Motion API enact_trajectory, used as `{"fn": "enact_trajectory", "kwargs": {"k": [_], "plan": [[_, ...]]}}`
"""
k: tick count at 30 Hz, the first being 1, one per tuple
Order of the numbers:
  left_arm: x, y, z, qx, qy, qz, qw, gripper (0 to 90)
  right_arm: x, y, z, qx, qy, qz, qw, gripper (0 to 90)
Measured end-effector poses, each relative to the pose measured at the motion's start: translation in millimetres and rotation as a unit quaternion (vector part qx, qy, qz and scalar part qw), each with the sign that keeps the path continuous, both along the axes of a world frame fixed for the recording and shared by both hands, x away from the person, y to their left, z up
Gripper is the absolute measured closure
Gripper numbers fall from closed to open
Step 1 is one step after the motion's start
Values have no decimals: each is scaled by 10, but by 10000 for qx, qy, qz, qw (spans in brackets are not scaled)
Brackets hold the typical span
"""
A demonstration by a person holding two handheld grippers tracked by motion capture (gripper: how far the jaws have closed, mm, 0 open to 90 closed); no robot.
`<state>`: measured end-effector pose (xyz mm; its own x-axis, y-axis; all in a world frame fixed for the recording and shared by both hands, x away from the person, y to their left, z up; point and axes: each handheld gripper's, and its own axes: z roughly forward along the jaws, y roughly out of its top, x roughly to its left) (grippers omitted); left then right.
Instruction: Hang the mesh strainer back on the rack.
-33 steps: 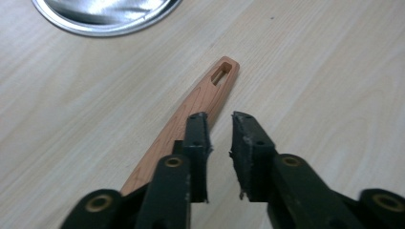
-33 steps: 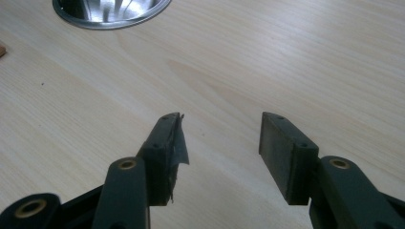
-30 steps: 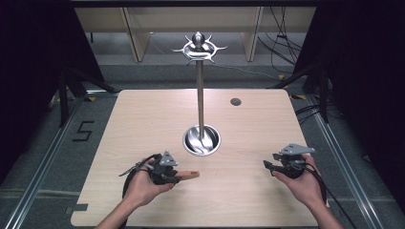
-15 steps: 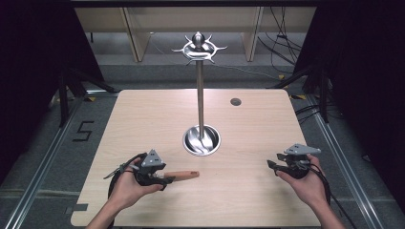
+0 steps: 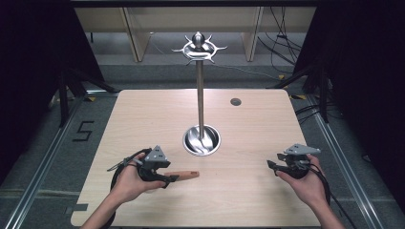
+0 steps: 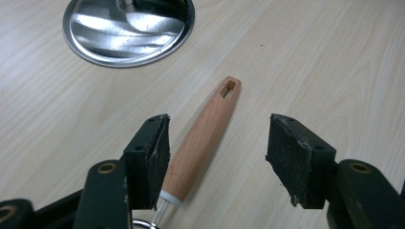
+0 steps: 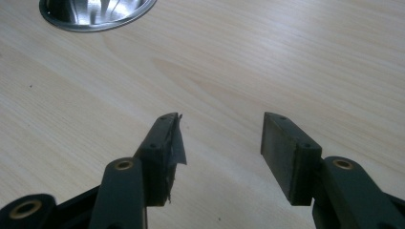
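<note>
Left gripper view: wooden handle (image 6: pixel 203 133), slotted at its tip, lies between the left claw's (image 6: pixel 217 160) just-opened jaws, ungripped.

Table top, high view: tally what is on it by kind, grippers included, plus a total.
Grippers: 2, the left gripper and the right gripper, both with open jaws
Wooden-handled utensils: 1, the wooden handle lying flat between the left jaws, its working end hidden
Metal stands: 1, the metal stand with a round base and hooked top
Total: 4
</note>
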<state>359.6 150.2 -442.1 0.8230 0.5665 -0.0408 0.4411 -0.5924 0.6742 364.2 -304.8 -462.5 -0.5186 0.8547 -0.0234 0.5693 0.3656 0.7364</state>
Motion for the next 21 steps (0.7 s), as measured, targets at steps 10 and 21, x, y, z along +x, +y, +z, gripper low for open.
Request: {"fn": "enact_trajectory", "kwargs": {"k": [10,21], "plan": [[316,-235,21,1403,520,-1075,9829,405,-2,61,23,-23,19,-45,10000,484],[499,-365,-198,2877,1021,-1678,9374,504,-20,131,3,117,222,-63,9997,481]]}}
